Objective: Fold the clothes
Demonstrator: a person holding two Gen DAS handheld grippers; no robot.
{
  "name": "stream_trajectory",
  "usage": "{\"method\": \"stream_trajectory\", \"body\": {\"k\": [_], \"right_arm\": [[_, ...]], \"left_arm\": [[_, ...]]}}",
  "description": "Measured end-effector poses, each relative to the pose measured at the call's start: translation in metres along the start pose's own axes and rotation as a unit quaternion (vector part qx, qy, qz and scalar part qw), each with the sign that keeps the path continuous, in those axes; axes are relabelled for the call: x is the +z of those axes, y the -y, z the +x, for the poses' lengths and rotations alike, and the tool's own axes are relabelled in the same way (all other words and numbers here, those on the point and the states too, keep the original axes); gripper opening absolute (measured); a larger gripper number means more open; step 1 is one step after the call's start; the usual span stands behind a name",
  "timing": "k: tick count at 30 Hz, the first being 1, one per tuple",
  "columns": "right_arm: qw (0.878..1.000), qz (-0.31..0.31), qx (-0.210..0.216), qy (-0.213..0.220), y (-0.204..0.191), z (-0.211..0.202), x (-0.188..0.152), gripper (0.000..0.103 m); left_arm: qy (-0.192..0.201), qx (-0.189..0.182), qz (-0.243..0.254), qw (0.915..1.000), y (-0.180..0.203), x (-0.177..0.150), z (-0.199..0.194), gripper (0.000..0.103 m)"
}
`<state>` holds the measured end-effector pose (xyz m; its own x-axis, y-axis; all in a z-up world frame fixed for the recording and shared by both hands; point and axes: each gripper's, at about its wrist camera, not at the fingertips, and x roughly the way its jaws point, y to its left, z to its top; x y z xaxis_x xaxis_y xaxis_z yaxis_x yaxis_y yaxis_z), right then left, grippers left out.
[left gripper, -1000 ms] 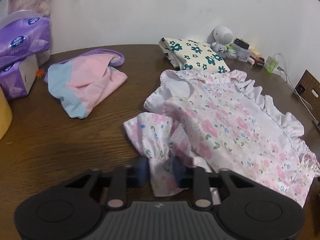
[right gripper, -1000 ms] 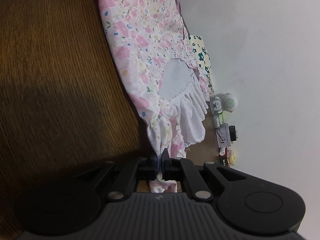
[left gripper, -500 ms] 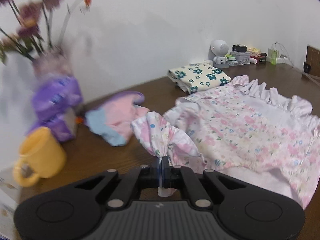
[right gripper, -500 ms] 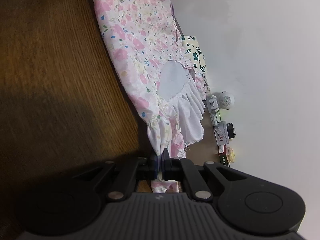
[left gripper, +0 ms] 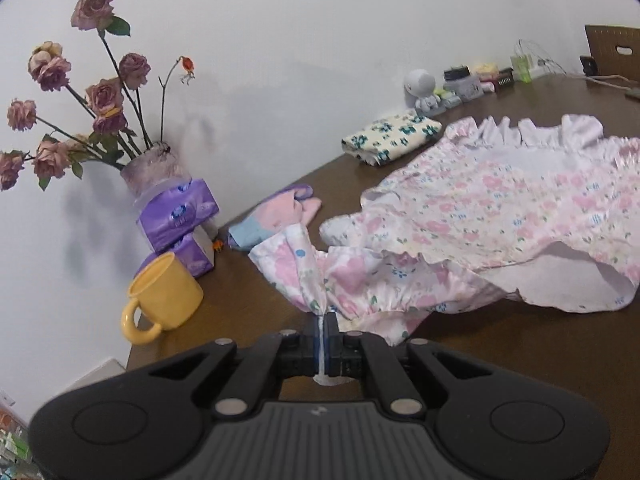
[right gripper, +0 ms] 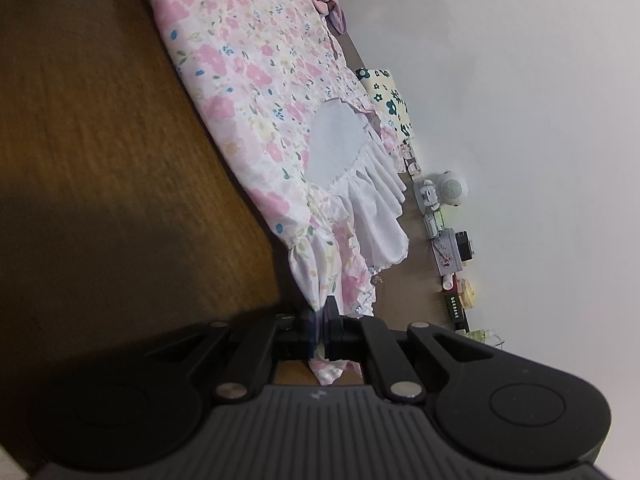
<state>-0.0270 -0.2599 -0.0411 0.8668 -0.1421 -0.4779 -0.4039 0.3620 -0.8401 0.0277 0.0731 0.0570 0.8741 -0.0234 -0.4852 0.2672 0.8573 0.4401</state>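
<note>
My matt black plastic left gripper [left gripper: 322,334] pinches a thin floral cotton-like dress [left gripper: 500,216] above the brown grained wood table [left gripper: 520,356]; beside it, a glossy yellow mug [left gripper: 166,294].

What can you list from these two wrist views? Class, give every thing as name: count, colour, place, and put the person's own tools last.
floral dress: one, white with pink flowers and white ruffles, spread on the table, both ends pinched
folded cloth: one, cream with dark green flowers, near the wall
pastel garment: one, pink, blue and purple, crumpled beyond the dress
mug: one, yellow, near the table's edge
tissue packs: two, purple, stacked behind the mug
vase of roses: one, faded pink flowers, by the wall
white figurine: one, among small clutter along the wall
table: one, dark brown wood
left gripper: black, shut on the dress
right gripper: black, shut on the dress
</note>
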Motion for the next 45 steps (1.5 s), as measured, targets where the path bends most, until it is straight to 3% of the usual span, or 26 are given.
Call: {"method": "stream_trajectory", "body": {"k": [6, 10, 12, 14, 17, 20, 23, 26, 30, 31, 33, 34, 35, 37, 39, 41, 43, 45], "right_arm": [[1.000, 0.005, 0.007, 0.003, -0.007, -0.017, -0.002, 0.003], [0.998, 0.043, 0.038, 0.007, 0.002, -0.028, -0.005, 0.005], [0.990, 0.106, 0.087, 0.013, 0.023, -0.033, -0.007, 0.011], [0.976, 0.172, 0.135, 0.020, 0.045, -0.038, -0.012, 0.035], [0.950, 0.249, 0.184, 0.032, 0.077, -0.045, -0.019, 0.041], [0.925, 0.309, 0.215, 0.052, 0.105, -0.047, -0.022, 0.042], [0.905, 0.353, 0.227, 0.072, 0.124, -0.036, -0.019, 0.045], [0.905, 0.360, 0.219, 0.061, 0.126, -0.013, -0.008, 0.045], [0.900, 0.367, 0.230, 0.042, 0.116, 0.017, -0.004, 0.045], [0.899, 0.369, 0.232, 0.041, 0.114, 0.020, -0.005, 0.045], [0.897, 0.373, 0.236, 0.038, 0.109, 0.027, -0.007, 0.045], [0.895, 0.375, 0.238, 0.037, 0.107, 0.030, -0.008, 0.045], [0.894, 0.377, 0.241, 0.036, 0.106, 0.031, -0.011, 0.045], [0.890, 0.382, 0.248, 0.034, 0.103, 0.034, -0.016, 0.045], [0.887, 0.385, 0.254, 0.032, 0.101, 0.035, -0.020, 0.045], [0.884, 0.389, 0.258, 0.030, 0.097, 0.036, -0.023, 0.045], [0.880, 0.398, 0.258, 0.035, 0.095, 0.035, -0.026, 0.045], [0.878, 0.403, 0.258, 0.037, 0.094, 0.033, -0.028, 0.045]], "left_arm": [[-0.016, -0.008, -0.016, 0.9997, 0.006, -0.015, -0.005, 0.001], [-0.027, -0.018, -0.025, 0.9992, 0.006, -0.022, -0.005, 0.001], [-0.030, -0.027, -0.036, 0.9985, 0.003, -0.024, -0.005, 0.002], [-0.034, -0.040, -0.051, 0.9973, -0.001, -0.026, -0.005, 0.006], [-0.042, -0.068, -0.098, 0.9920, -0.014, -0.030, -0.004, 0.016], [-0.047, -0.099, -0.163, 0.9805, -0.029, -0.034, -0.002, 0.029], [-0.055, -0.111, -0.219, 0.9677, -0.041, -0.038, 0.006, 0.032], [-0.071, -0.109, -0.267, 0.9549, -0.052, -0.041, 0.017, 0.037], [-0.096, -0.123, -0.348, 0.9241, -0.068, -0.047, 0.037, 0.038], [-0.101, -0.129, -0.369, 0.9150, -0.072, -0.049, 0.041, 0.034], [-0.099, -0.140, -0.378, 0.9096, -0.075, -0.045, 0.047, 0.006], [-0.098, -0.146, -0.382, 0.9071, -0.076, -0.043, 0.049, 0.001], [-0.088, -0.142, -0.369, 0.9143, -0.075, -0.035, 0.049, 0.001], [-0.054, -0.131, -0.309, 0.9405, -0.068, -0.008, 0.042, 0.001], [-0.018, -0.121, -0.241, 0.9628, -0.055, 0.026, 0.034, 0.001], [0.021, -0.121, -0.157, 0.9800, -0.028, 0.064, 0.024, 0.001], [0.049, -0.133, -0.072, 0.9873, 0.010, 0.090, 0.015, 0.001], [0.055, -0.166, 0.004, 0.9845, 0.056, 0.107, 0.011, 0.001]]}}
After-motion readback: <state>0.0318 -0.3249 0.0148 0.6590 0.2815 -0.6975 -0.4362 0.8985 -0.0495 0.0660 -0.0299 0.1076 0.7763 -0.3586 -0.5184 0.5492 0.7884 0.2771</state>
